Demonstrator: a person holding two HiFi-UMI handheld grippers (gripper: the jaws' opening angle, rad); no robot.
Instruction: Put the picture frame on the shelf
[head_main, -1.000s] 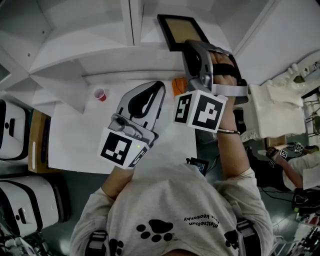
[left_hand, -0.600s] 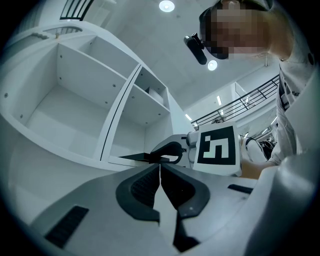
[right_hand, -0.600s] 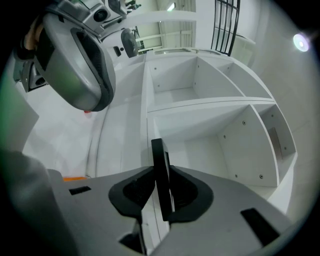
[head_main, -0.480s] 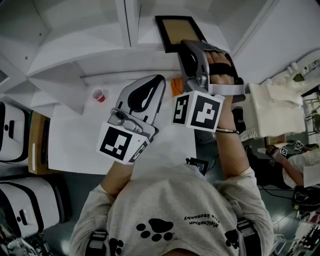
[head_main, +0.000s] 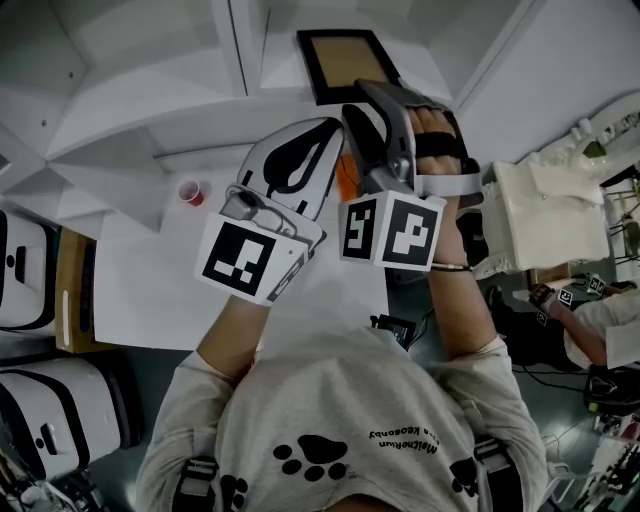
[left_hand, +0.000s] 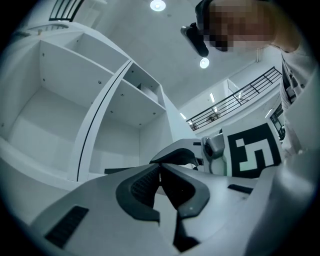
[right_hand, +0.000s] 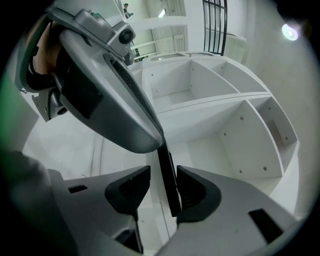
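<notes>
The picture frame (head_main: 340, 62), black with a tan panel, stands on the white shelf (head_main: 180, 110). My right gripper (head_main: 368, 95) reaches up to its lower edge. In the right gripper view the picture frame (right_hand: 167, 170) is a thin dark slab seen edge-on between the jaws of my right gripper (right_hand: 164, 185). The jaws are opening, and there is a clear gap at the left pad. My left gripper (head_main: 322, 128) points up beside the right one, and my left gripper (left_hand: 160, 169) is shut with nothing in it.
A small red cup (head_main: 189, 191) stands on the white table (head_main: 150, 270) below the shelf. An orange object (head_main: 345, 178) is mostly hidden behind the grippers. Open shelf compartments (right_hand: 250, 145) lie ahead. White cases (head_main: 25, 265) sit at the left, and another person's arm (head_main: 600, 320) is at the right.
My left gripper has risen from over the table until it is close beside the right gripper near the shelf edge. The right gripper has stayed at the frame.
</notes>
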